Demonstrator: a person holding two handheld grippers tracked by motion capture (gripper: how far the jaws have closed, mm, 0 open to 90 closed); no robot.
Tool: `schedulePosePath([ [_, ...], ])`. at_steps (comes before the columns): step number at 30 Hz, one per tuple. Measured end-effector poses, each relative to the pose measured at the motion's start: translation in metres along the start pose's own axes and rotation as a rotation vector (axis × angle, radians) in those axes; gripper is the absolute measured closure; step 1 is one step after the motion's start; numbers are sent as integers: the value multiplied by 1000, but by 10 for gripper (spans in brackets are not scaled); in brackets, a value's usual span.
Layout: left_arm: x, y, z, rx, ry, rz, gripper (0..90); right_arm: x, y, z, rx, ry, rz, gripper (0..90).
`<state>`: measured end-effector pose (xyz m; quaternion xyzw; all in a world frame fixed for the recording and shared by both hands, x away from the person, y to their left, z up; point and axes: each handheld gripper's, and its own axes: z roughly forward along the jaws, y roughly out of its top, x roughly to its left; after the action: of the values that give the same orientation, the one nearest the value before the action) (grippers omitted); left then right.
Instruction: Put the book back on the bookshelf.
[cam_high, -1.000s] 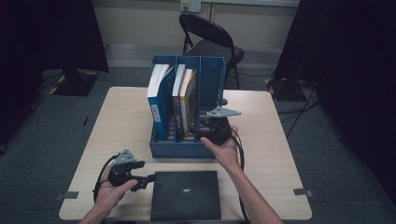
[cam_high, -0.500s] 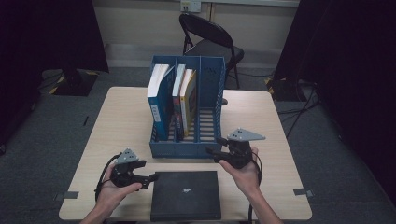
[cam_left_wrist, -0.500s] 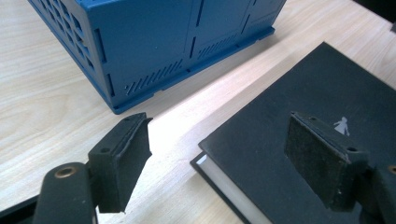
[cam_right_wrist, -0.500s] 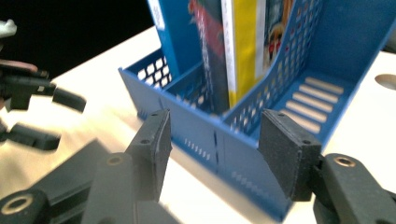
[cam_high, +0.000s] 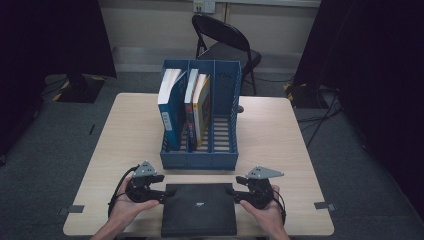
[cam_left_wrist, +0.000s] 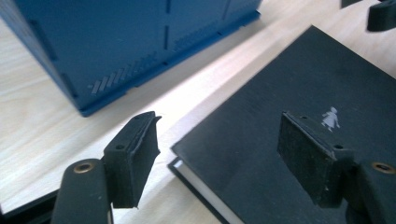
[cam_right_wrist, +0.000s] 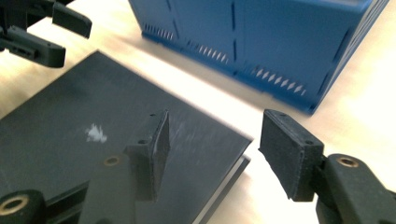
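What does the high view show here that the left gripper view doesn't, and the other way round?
High view: a chair behind the table, and three books upright in the left and middle slots of the rack, its right slot empty. Left gripper view: the black book close up, with its white page edge, and the slit pattern on the rack's wall. Both: the blue rack and the black book lying flat on the table.

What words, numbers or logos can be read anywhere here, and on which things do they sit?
No words or numbers are legible.
Flat black hardcover book: a small white figure emblem on the cover, with no lettering.
Blue-covered book standing in the blue plastic file rack: pale marks low on the spine, too small to read.
Yellow-covered book: print too blurred to read.
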<state>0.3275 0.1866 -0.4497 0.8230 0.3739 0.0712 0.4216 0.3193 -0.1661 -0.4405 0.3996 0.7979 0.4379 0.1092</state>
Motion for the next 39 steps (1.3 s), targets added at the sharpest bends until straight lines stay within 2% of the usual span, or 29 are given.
schedulePosePath([
  [6,-5,-2,10,29,-26,48,335,1,-13,10,35,20,6,424],
  [17,-8,-4,16,-1,-15,104,366,-2,-19,21,66,26,38,396],
  [25,-6,-4,17,-10,-23,108,379,-3,-20,25,60,32,73,384],
  [27,-5,-4,19,3,-15,111,379,-3,-19,27,54,36,69,392],
  [30,-3,-4,21,29,-45,69,399,-1,-14,36,49,55,51,410],
  [31,-4,-4,21,27,-44,73,419,1,-12,40,47,63,43,418],
  [33,-5,-4,22,35,-74,81,417,4,-8,45,45,65,20,429],
  [37,-6,-5,22,33,-68,90,422,6,-2,55,35,71,-11,449],
  [39,-5,-5,21,35,-70,77,425,8,2,59,31,65,-23,458],
])
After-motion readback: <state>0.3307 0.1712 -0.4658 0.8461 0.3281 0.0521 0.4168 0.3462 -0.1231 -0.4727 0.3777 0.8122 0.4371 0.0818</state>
